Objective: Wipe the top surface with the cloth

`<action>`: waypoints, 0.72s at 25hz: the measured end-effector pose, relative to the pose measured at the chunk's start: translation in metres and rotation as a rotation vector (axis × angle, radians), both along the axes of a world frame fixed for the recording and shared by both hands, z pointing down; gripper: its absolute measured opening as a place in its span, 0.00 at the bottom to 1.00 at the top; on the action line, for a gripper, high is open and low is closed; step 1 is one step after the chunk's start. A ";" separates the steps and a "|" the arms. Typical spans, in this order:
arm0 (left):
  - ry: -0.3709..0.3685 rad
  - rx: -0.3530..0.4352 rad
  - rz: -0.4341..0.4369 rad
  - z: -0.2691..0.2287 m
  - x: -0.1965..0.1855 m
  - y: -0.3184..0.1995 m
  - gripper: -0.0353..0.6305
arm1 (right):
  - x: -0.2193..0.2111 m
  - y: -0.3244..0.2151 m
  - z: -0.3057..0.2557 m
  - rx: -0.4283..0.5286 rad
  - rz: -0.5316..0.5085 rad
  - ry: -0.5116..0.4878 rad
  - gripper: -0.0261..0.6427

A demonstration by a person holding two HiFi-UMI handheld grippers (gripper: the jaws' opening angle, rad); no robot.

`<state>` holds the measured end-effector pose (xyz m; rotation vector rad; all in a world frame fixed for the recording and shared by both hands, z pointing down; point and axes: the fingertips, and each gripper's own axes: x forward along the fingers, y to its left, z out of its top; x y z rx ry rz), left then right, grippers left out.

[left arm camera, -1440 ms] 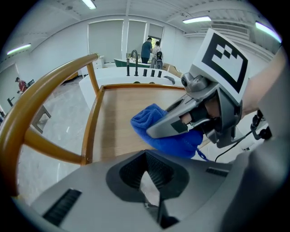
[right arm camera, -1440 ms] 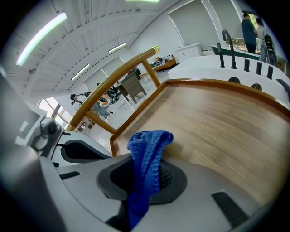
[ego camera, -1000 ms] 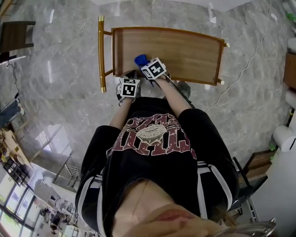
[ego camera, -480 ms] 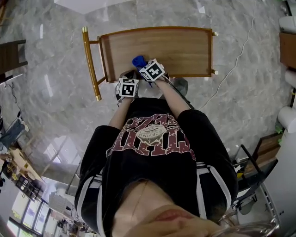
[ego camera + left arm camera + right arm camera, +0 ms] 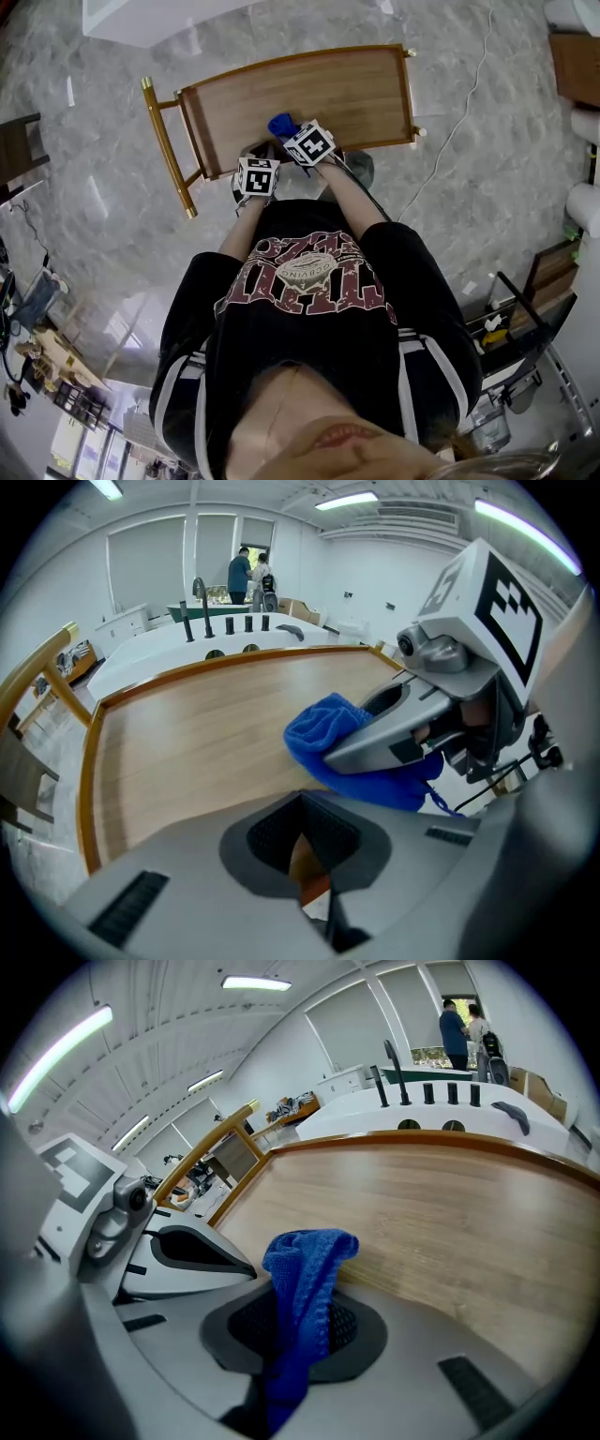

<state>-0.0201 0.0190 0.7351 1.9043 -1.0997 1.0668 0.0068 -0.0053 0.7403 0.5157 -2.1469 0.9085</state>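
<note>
The wooden top (image 5: pixel 319 94) of a rimmed cart lies in front of me. A blue cloth (image 5: pixel 280 123) is bunched at its near left part, and my right gripper (image 5: pixel 289 131) is shut on it. In the right gripper view the cloth (image 5: pixel 305 1274) stands up out of the closed jaws of that gripper (image 5: pixel 292 1333), just above the top (image 5: pixel 431 1213). My left gripper (image 5: pixel 251 155) hovers beside it at the top's near edge. In the left gripper view my left gripper (image 5: pixel 302 844) looks shut, with only a sliver of wood showing, and the cloth (image 5: pixel 326 728) is to its right.
The cart has a gold handle bar (image 5: pixel 165 147) on its left end and a raised rim (image 5: pixel 89 789). Marble floor surrounds it, with a white cable (image 5: pixel 469 103) at the right. A white counter (image 5: pixel 412 1101) stands behind, and two people (image 5: pixel 248 574) are far back.
The cart has shifted and turned in the head view as the camera swung. Both grippers and the cloth hold about the same place at the top's near left.
</note>
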 end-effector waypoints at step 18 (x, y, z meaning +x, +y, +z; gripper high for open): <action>0.025 -0.017 0.221 0.004 0.072 -0.012 0.12 | 0.069 -0.011 0.001 0.008 0.141 0.024 0.12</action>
